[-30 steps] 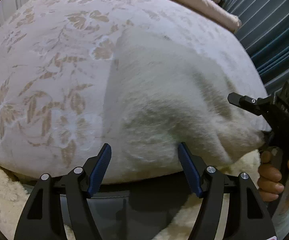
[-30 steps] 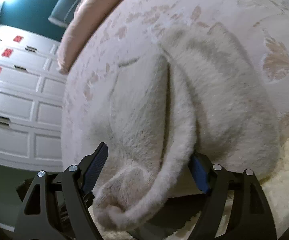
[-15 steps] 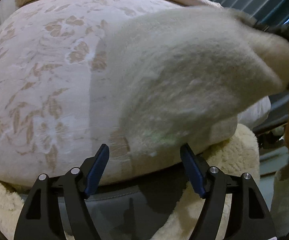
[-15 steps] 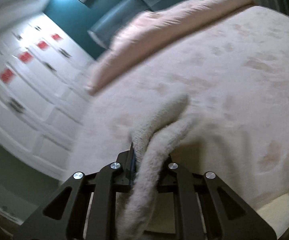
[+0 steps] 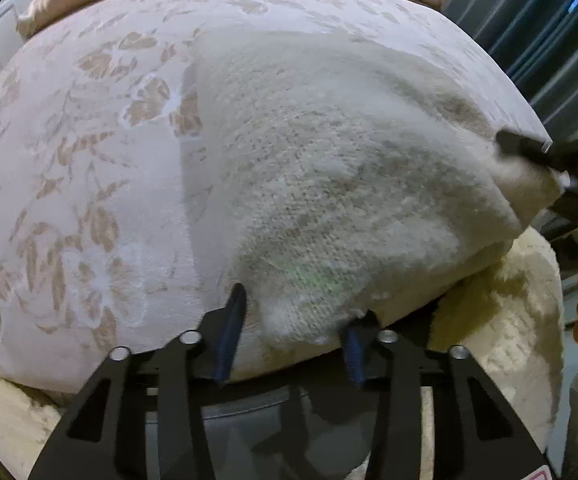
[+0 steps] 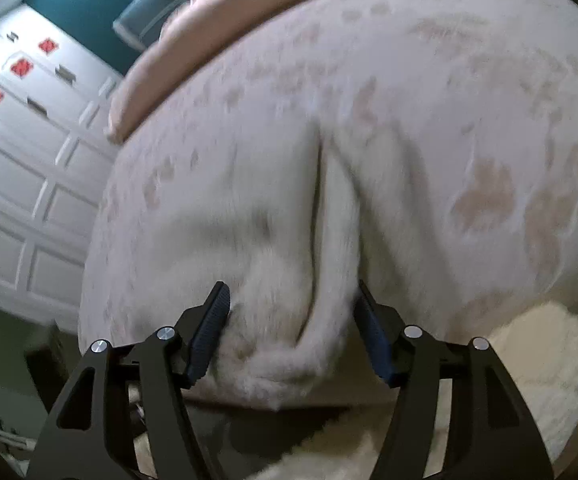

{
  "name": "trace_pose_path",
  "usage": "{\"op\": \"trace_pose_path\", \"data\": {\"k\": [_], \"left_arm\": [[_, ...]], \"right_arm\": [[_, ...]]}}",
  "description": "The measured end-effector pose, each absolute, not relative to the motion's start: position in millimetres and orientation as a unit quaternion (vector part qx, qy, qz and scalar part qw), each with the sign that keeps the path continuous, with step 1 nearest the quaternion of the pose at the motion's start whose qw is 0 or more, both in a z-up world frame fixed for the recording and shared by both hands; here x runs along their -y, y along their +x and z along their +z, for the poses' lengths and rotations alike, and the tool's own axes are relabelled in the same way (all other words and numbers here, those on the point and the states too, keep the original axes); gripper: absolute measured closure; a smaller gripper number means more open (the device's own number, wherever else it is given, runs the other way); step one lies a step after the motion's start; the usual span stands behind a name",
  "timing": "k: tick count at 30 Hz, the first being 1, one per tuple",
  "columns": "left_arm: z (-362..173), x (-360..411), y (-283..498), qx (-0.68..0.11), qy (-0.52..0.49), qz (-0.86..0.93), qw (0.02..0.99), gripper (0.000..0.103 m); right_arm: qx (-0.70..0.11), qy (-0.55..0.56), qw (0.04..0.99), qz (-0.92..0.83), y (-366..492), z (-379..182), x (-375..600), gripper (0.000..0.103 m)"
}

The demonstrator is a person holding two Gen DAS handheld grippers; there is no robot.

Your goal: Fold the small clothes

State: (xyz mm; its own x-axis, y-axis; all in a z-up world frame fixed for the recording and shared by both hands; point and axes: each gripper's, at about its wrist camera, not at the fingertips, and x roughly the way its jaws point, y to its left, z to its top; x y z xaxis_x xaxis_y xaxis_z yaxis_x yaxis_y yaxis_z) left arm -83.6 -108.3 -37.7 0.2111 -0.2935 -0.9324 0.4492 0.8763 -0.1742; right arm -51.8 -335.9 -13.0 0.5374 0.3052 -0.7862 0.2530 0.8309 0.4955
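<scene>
A fuzzy white garment (image 5: 329, 184) lies folded on the floral bed (image 5: 89, 184), its near edge between the spread fingers of both the left gripper (image 5: 293, 340) and the right gripper (image 6: 289, 332).

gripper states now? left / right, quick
Left hand-held gripper: open, garment corner between the fingers, not pinched.
Right hand-held gripper: open, garment fold between the fingers, not clamped.

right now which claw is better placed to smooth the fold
Probably left. The left claw sits open with only an edge of the fluffy white garment between its jaws; the right claw straddles a thick bunched fold.
</scene>
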Motion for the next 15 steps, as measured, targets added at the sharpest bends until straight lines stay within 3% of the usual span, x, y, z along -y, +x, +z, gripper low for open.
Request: {"op": "trace_pose_path", "data": {"k": [2, 3, 4, 10, 13, 15], "left_arm": [[-41.4, 109.9, -85.5, -0.585, 0.076, -0.236, 0.772, 0.076], [-43.2, 110.2, -85.5, -0.588, 0.077, -0.234, 0.771, 0.080], [-43.4, 109.1, -85.0, -0.589, 0.076, -0.230, 0.771, 0.082], [-42.4, 94.1, -80.7, -0.601, 0.039, -0.227, 0.765, 0.087], [-49.4, 97.7, -79.8, -0.607, 0.050, -0.225, 0.761, 0.090], [-54.8, 100.7, -78.8, -0.617, 0.046, -0.223, 0.754, 0.090]], "right_arm": [[-0.493, 0.285, 0.822, 0.019, -47.9, -23.3, 327.4, 0.055], [-0.491, 0.284, 0.823, 0.021, -48.3, -22.7, 323.4, 0.075], [-0.479, 0.268, 0.836, 0.014, -48.2, -13.4, 319.2, 0.081], [-0.328, 0.325, 0.885, 0.065, -90.0, 63.1, 335.9, 0.086], [-0.423, 0.286, 0.860, -0.014, -84.3, 4.9, 350.5, 0.085], [-0.487, 0.336, 0.806, -0.036, -83.3, -49.4, 365.0, 0.085]]}}
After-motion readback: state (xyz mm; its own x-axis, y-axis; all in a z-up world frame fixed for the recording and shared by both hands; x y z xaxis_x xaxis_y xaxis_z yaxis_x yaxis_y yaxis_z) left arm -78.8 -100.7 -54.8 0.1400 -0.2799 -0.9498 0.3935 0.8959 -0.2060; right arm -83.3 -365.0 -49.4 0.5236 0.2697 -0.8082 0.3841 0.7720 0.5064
